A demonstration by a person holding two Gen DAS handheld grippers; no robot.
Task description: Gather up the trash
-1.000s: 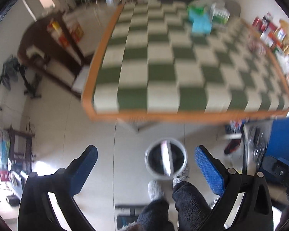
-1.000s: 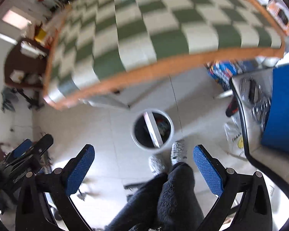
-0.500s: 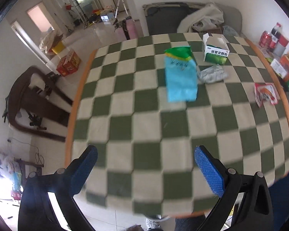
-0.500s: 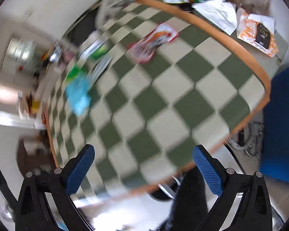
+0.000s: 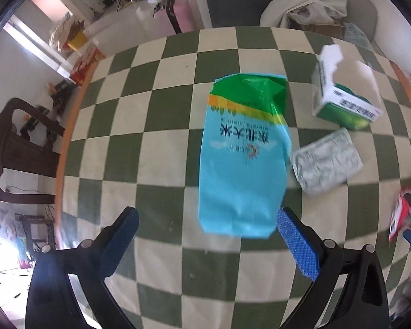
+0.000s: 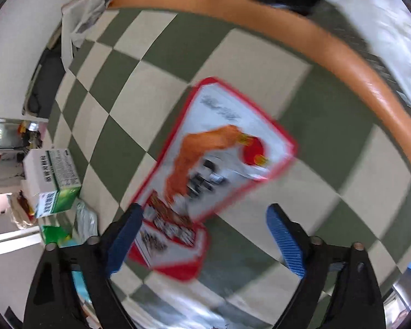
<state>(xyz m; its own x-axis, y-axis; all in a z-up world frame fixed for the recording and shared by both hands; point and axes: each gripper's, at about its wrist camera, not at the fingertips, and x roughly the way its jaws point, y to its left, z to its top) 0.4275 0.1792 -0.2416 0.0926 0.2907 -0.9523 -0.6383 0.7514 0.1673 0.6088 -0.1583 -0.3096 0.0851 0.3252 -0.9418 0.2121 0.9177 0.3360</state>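
Now my left jaws (image 5: 205,235) stand wide above the blue bag (image 5: 243,164) on the checkered worktop (image 5: 150,126); my right jaws (image 6: 205,235) are closing around the red snack wrapper (image 6: 213,164), not pressing.

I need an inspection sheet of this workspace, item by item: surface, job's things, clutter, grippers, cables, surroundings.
Surface: table with green and cream checks and an orange rim.
Job's things: blue-green bag, silver pouch, torn green-white box, red-edged wrapper, all lying on the table.
Clutter: packets and paper beyond the rim, blurred.
Grippers: left gripper open, empty; right gripper over the wrapper, jaws closing, not pressing it.
Cables: nothing seen.
Surroundings: dark wooden chair, white cloth.
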